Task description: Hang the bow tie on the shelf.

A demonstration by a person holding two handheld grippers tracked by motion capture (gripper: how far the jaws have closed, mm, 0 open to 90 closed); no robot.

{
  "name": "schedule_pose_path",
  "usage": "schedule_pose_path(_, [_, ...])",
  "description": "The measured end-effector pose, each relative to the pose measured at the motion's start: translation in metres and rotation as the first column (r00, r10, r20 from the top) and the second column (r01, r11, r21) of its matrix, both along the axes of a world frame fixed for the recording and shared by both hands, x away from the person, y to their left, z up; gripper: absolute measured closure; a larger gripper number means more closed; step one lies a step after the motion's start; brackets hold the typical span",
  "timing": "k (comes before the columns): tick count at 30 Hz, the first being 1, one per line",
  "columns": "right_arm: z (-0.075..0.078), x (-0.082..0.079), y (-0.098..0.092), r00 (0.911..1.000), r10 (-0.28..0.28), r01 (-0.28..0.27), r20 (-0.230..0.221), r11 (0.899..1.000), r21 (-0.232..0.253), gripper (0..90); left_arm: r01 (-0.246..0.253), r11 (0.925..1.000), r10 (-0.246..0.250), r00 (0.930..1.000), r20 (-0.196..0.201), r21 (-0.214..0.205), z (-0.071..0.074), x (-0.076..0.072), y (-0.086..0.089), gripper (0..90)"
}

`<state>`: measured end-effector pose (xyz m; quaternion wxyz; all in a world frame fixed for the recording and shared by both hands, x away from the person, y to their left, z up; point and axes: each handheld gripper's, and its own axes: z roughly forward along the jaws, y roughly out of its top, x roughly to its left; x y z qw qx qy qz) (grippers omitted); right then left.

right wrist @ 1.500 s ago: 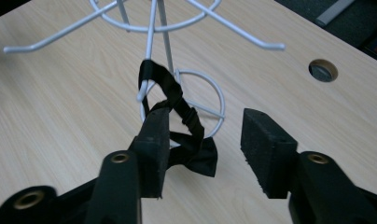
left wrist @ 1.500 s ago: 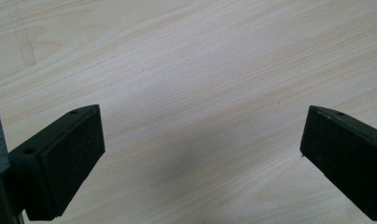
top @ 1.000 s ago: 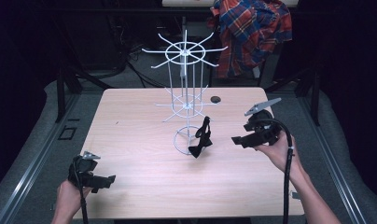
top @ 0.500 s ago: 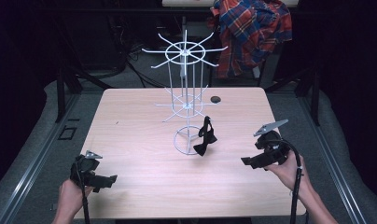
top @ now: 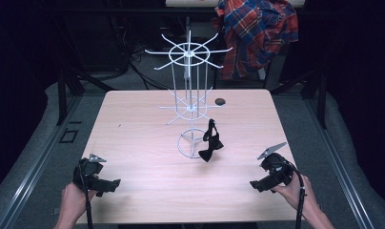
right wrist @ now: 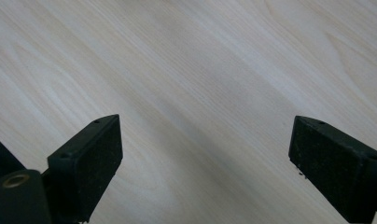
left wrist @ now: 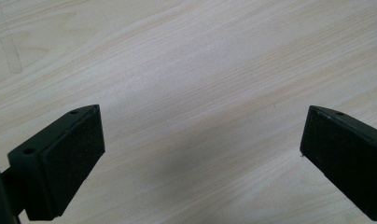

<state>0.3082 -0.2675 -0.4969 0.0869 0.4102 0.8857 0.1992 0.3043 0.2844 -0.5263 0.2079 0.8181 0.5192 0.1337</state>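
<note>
Landmark: white wire rack (top: 189,102).

Near edge, well in front of rack: left gripper (top: 115,183) at front left, jaws spread wide, nothing between; right gripper (top: 253,185) at front right, jaws just widened, likewise empty. Matte black, blocky pads (left wrist: 70,158) over pale, straight-grained wooden table (top: 147,143).

Against rack's ring base, right side: black bow tie (top: 210,143), soft fabric, strap draped upward onto a low prong.

Risks, judged:
- Limp fabric sliding off the thin smooth prong, if nudged.
- Light wire frame tipping or spinning, if bumped.
- Trailing cable snagging spokes.

Beyond rack: small dark round object (top: 220,101); farther, plaid shirt (top: 257,33), hung.
</note>
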Motion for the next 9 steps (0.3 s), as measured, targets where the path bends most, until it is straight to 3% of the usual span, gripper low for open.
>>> schedule_pose_path(3, [-0.0015, 0.0018, 0.0002, 1.0, 0.006, -0.006, 0.005, 1.0, -0.008, 9.0, 0.001, 1.0, 0.0, 0.9999, -0.01, 0.003, -0.0019, 0.0005, -0.0001, 0.0])
schedule_pose_path(9, [-0.0078, 0.0067, -0.0008, 0.9996, 0.013, -0.014, -0.027, 1.0, -0.023, 5.8, 0.0, 0.9999, 0.0, 0.9999, -0.011, -0.011, -0.0028, 0.0015, 0.0011, 0.0])
